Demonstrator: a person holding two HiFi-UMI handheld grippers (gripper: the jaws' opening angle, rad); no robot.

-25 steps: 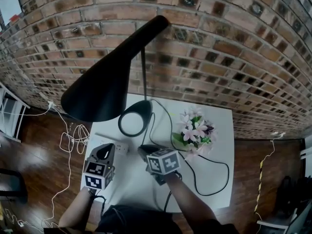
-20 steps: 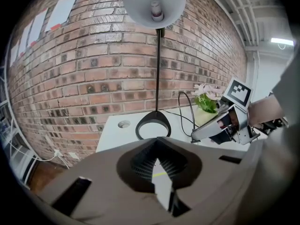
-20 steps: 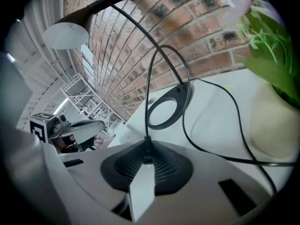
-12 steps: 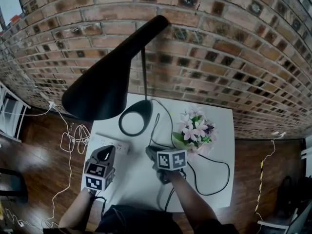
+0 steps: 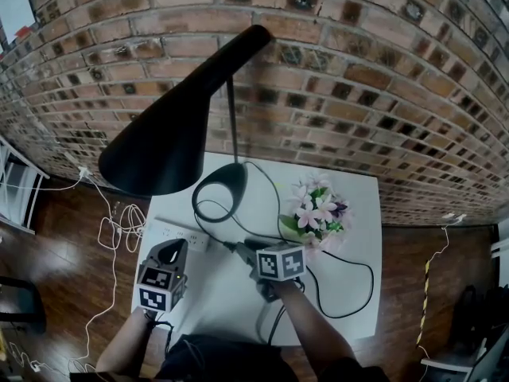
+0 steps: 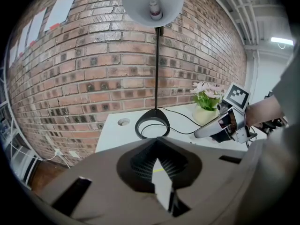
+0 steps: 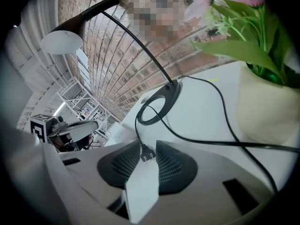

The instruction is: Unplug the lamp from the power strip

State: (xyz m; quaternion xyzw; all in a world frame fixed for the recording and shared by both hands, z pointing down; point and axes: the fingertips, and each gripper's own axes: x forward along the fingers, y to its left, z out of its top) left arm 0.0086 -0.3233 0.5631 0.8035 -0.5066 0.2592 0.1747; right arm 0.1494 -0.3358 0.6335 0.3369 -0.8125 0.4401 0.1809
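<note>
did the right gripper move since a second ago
Yes: the right gripper shifted right, away from the power strip; its jaws have just been opening, the lamp plug between them.

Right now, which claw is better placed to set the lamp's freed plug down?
Right. The plug, prongs bare, sits between the jaws of the right claw, which have just been opening. The left claw is shut and empty, by the power strip.

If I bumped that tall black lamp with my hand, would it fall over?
Probably it would wobble. The lamp's shade is big and leans far out past its thin pole, so it looks top-heavy. The ring base sits flat on the white table and likely is weighted, so a soft bump may not topple it.
</note>
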